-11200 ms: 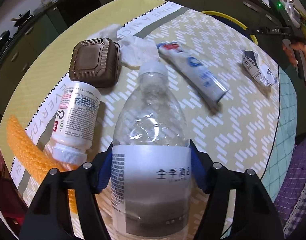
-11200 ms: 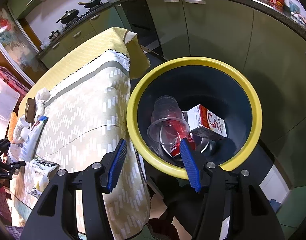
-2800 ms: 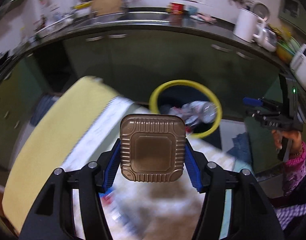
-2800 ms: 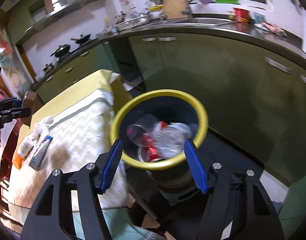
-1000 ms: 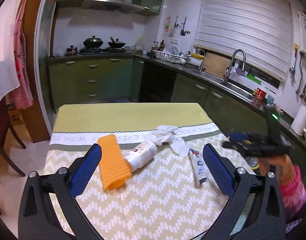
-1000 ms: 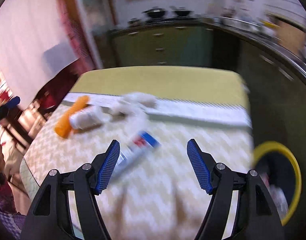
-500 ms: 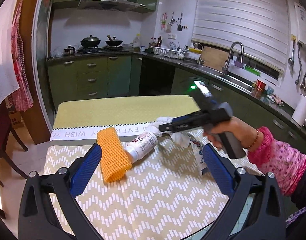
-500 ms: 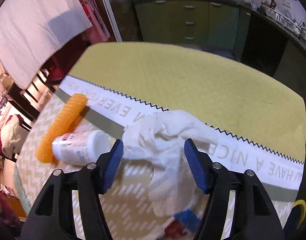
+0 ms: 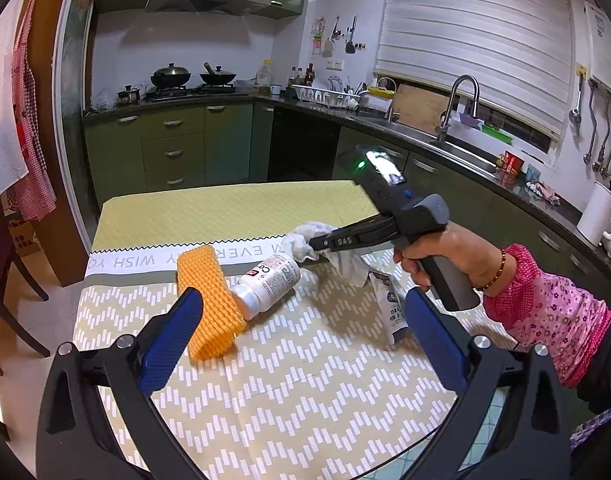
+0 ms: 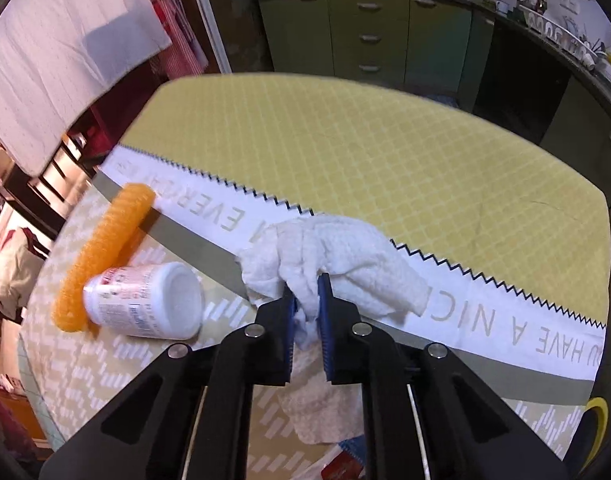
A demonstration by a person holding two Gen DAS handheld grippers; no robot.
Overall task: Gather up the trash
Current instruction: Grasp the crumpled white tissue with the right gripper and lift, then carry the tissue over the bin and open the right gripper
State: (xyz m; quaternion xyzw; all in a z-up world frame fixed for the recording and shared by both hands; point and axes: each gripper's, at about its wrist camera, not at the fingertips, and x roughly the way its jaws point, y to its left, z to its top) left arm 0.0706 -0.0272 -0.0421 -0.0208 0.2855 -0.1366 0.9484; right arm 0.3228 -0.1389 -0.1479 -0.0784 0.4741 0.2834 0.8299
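The right claw (image 10: 305, 300) is closing on the crumpled white paper towel (image 10: 337, 260), its blue pads nearly together with a fold of the paper pinched between them. The towel lies on the bench (image 10: 385, 152), across the white lettered band of the tablecloth. To do this well, I'd say the claw should finish its squeeze before any lift, since only a small fold is caught and loose paper can slip out. A straight, unhurried rise would let the trailing flap come free of the cloth without dragging over the things beside it.

Just left of the towel lies a white pill bottle (image 10: 145, 304) on its side, close enough that a sideways sweep could set it rolling. Against its far side rests an orange foam net sleeve (image 10: 105, 248). Under the claw, near the bench edge, another flat piece of paper and a tube (image 9: 391, 308) wait their turn. A yellow bin rim (image 10: 595, 416) peeks in at the lower right corner, so the carry is short.

The left claw (image 9: 301, 336) hangs wide and empty above the near side of the bench, well apart from the towel and not in the way. The person's hand (image 9: 445, 256) grips the right claw's handle.
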